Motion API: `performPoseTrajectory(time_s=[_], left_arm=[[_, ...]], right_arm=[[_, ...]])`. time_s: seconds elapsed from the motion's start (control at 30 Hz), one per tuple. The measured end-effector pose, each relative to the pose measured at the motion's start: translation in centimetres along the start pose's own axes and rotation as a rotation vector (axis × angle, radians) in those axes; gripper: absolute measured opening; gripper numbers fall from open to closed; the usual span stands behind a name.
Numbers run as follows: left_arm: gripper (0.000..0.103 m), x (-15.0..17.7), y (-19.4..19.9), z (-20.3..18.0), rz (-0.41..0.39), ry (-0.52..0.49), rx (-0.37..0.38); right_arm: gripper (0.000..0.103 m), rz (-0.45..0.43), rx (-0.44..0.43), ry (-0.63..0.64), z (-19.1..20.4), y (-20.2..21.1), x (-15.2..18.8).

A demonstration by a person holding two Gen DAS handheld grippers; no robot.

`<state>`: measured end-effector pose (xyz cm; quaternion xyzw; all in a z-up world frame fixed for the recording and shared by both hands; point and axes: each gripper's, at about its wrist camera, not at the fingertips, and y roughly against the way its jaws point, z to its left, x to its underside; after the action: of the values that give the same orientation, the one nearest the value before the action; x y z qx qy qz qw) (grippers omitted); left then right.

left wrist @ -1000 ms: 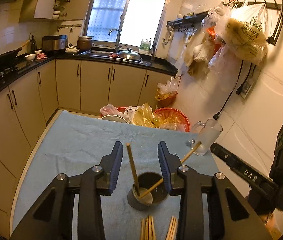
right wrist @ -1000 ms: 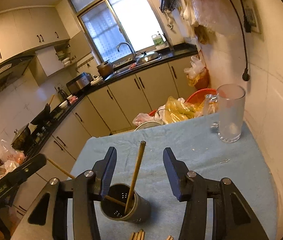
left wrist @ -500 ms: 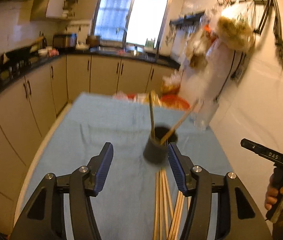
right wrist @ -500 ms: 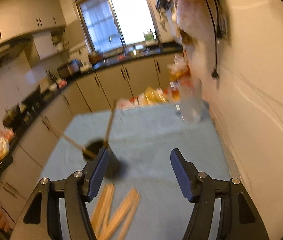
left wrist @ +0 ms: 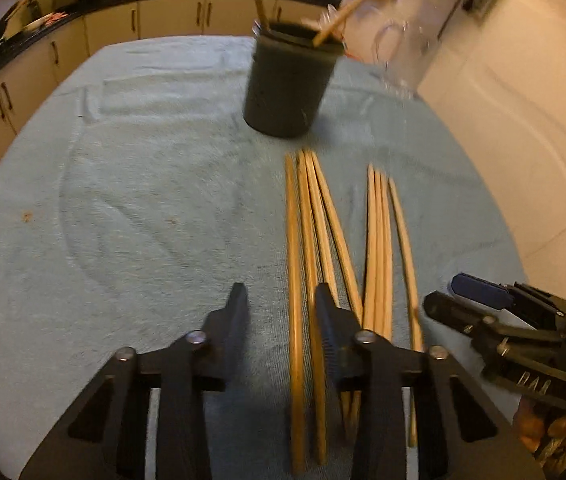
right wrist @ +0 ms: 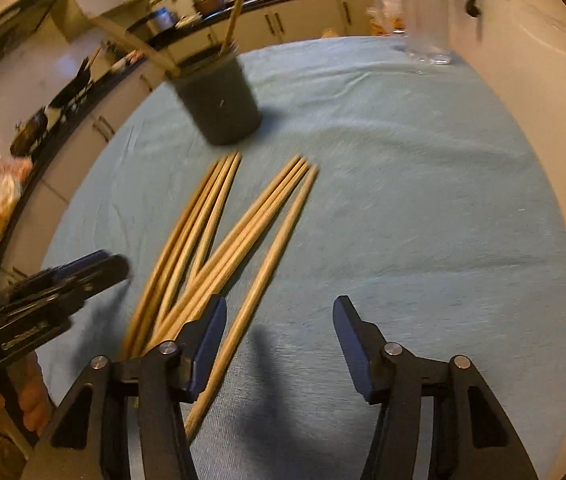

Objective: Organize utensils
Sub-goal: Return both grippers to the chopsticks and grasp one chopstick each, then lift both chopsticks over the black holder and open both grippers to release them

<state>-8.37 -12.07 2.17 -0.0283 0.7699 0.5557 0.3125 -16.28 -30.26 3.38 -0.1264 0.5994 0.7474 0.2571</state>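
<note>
- Loose wooden chopsticks point(left wrist: 315, 248) lie flat on my blue cloth in two bunches, tips toward the holder; one bunch of four, one of about four beside it point(right wrist: 251, 224).
- The dark round utensil holder point(left wrist: 287, 84) stands upright just beyond their tips point(right wrist: 219, 100).
- Two chopsticks point(left wrist: 343, 8) already lean inside the holder, angled apart.

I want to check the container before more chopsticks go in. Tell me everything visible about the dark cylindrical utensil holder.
The dark grey cylindrical utensil holder stands upright on the light blue towel, open at the top, with a matte wall; blur hides any finer detail. Two wooden chopsticks lean out of it in different directions. It sits beyond the tips of the loose wooden chopsticks, apart from them. Neither gripper touches it.
</note>
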Motion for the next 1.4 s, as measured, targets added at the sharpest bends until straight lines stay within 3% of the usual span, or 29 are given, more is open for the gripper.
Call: performPoseTrajectory(time_s=[0.17,0.3,0.47,0.57,0.73,0.83,0.87,0.97,1.07,1.17,1.4], left_arm=[[0.008,-0.8,-1.6,-0.4,0.015,-0.033,-0.019],[0.007,-1.7,-2.0,-0.4,0.006,-0.05,-0.029],[0.007,-2.5,-2.0,0.6,0.018,0.024,-0.029],[0.007,-1.8,-1.2,1.5,0.057,0.062,-0.032],[0.007,0.2,0.4,3.2,0.18,0.124,0.027],[0.014,0.9,1.2,3.4,0.237,0.089,0.042],[0.019,0.8,1.5,3.4,0.233,0.083,0.03],[0.028,0.1,1.8,3.7,0.194,0.081,-0.008],[0.029,-1.1,0.8,3.8,0.192,0.098,0.001],[0.029,-2.6,-1.0,3.5,0.194,0.103,0.001],[0.029,-6.2,-4.0,1.6,0.183,0.011,-0.068]], right_arm=[[0.057,-0.036,0.065,0.061,1.0,-1.4,0.1],[0.048,-0.053,0.104,0.087,1.0,-1.8,-0.3],[0.014,-0.057,0.141,0.064,0.2,-1.9,-1.0],[0.01,-0.036,0.12,0.026,-1.2,-1.4,-0.8],[0.01,0.003,0.116,-0.01,-3.6,0.6,1.2],[0.021,0.022,0.093,-0.003,-4.5,1.7,1.9],[0.028,0.026,0.094,0.001,-4.5,1.9,1.9],[0.033,0.034,0.1,0.005,-4.4,1.8,1.8],[0.038,0.047,0.127,0.019,-3.8,1.0,0.8],[0.038,0.068,0.16,0.029,-3.5,-0.4,-0.7],[0.037,0.154,0.228,0.073,-3.4,-3.7,-6.3]])
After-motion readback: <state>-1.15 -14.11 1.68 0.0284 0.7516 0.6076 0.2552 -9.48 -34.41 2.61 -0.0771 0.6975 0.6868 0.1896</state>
